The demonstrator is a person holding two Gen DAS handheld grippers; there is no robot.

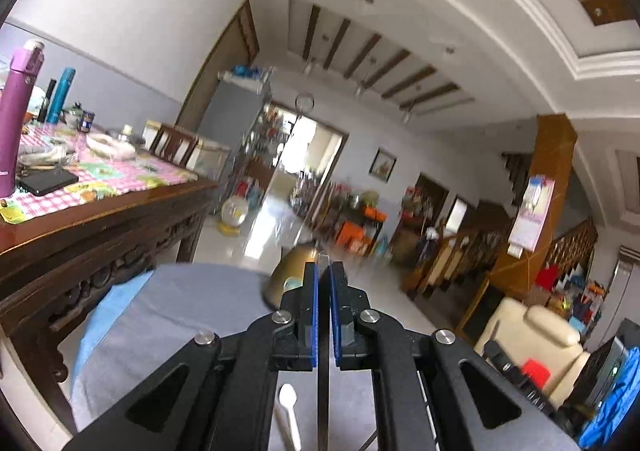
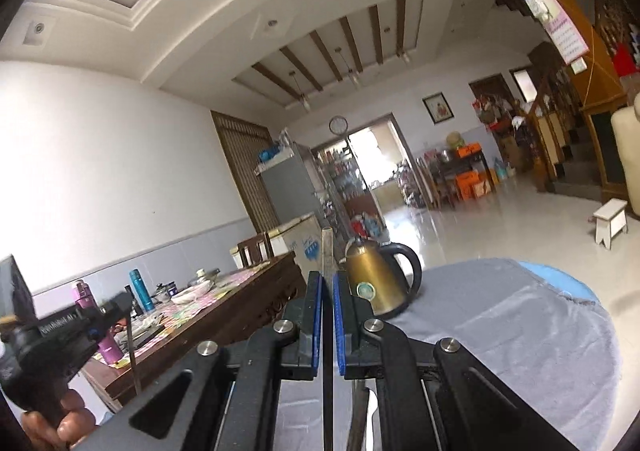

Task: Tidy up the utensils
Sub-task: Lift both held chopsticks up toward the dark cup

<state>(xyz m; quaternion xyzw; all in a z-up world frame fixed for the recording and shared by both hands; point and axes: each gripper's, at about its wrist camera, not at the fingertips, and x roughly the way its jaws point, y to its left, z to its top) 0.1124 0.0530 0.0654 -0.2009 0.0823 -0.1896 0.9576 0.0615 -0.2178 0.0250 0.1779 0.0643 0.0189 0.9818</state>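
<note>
Each hand-held gripper is clamped on a thin flat utensil: left hand-held gripper (image 1: 324,271) has its blue pads pressed together on a slim metal strip (image 1: 323,391) that runs back under the jaws and pokes out just past the tips; right hand-held gripper (image 2: 328,279) likewise holds a flat metal piece (image 2: 327,247) sticking up ahead of the jaws. Probably knife or chopstick-type items, but blur and the edge-on view make that a guess. Both are carried in the air, clear of the tabletop (image 2: 520,331), a round one under a grey cloth. A white plastic spoon (image 1: 289,411) lies on the cloth near its near edge, below the left jaws; a dark handle-like piece sits under the right jaws, can't identify it. Brass kettle (image 2: 376,279) stands at the far edge. Separate wooden dining table (image 1: 100,211) alongside is loaded with bottles and dishes. In the right view the left unit shows at the lower left, with a hand (image 2: 60,427) on its grip and its utensil hanging down. Risks: thin smooth metal pinched at one narrow spot may pivot or slide out if swung; the long overhanging ends could clip the kettle or snag the cloth on the way down; no organizer in view, so the drop target is uncertain.
</note>
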